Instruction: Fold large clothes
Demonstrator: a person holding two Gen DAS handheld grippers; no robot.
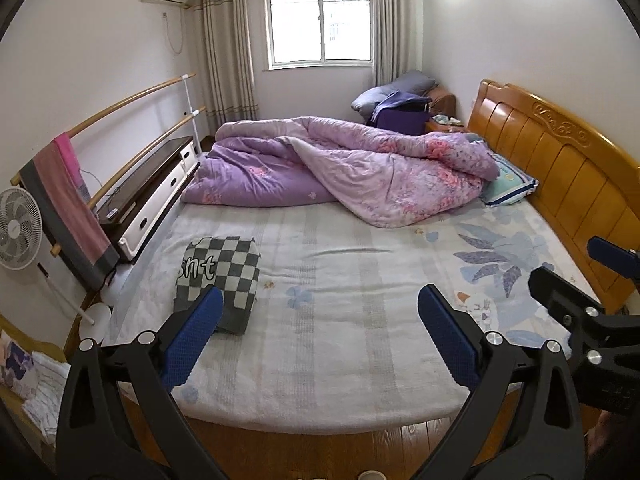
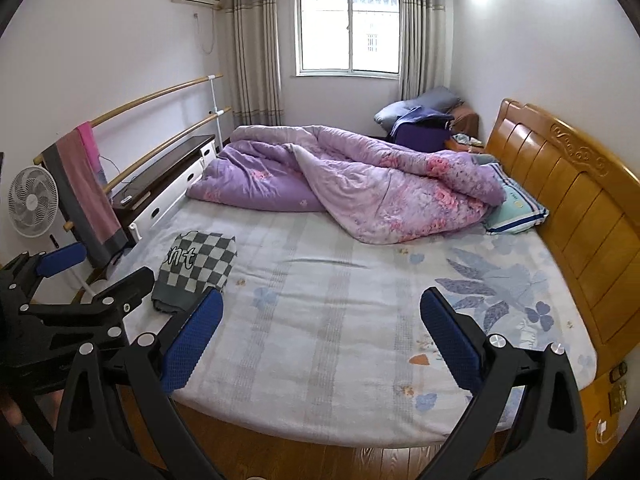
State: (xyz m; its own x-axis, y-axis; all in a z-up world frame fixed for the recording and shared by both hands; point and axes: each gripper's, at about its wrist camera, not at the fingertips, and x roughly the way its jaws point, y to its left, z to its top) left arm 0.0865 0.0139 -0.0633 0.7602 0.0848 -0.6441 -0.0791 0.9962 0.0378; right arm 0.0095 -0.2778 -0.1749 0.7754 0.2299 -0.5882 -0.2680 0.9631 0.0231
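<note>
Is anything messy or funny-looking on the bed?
Yes: the purple quilt is bunched in a crumpled heap across the far side of the bed, partly covering the pillow instead of lying flat. The checkered garment near the left edge looks neatly folded. Both hand-held grippers are open and empty.

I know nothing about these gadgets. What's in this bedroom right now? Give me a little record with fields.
place: bedroom, wooden-framed bed
left gripper: open, empty, above the bed's near edge
right gripper: open, empty, beside the left one
checkered garment: folded, lying on the sheet's left side, touched by neither gripper
purple quilt: bunched at the far side of the bed
pillow: by the headboard, partly under the quilt
fan: on the left, by the rail
</note>
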